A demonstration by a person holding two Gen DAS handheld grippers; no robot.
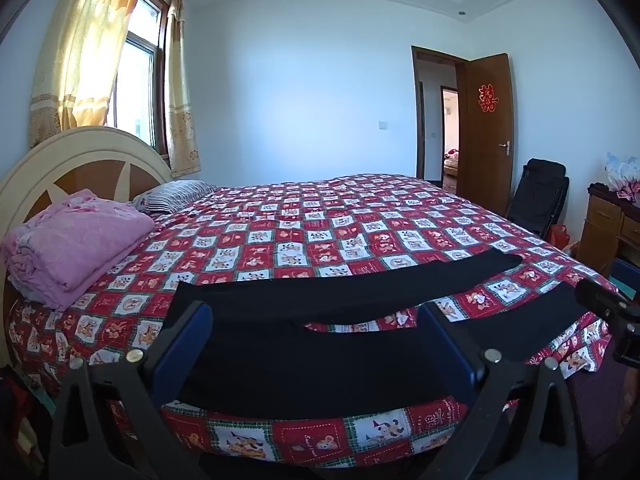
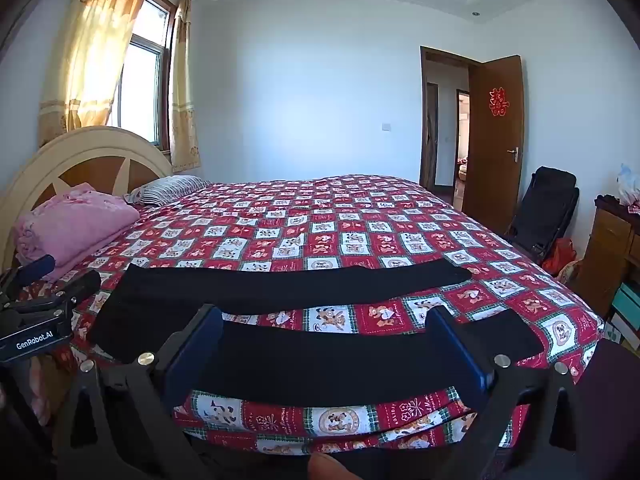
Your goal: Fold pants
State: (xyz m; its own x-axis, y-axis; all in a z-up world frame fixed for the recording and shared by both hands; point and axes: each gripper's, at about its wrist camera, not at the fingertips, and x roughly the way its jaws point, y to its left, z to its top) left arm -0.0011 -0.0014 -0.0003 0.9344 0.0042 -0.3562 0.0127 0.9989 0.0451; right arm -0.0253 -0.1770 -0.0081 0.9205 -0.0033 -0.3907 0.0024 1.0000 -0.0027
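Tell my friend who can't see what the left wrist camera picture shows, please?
Black pants lie spread flat, legs apart, near the front edge of a bed with a red checked cover. The open left gripper hovers in front of them, holding nothing. A folded pink blanket sits by the headboard, and a brown door stands open behind.

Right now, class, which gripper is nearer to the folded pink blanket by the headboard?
Left. The left gripper hovers open over the waist end of the black pants, on the pink blanket's side. The right gripper hovers open over the legs, farther along the bed's edge.
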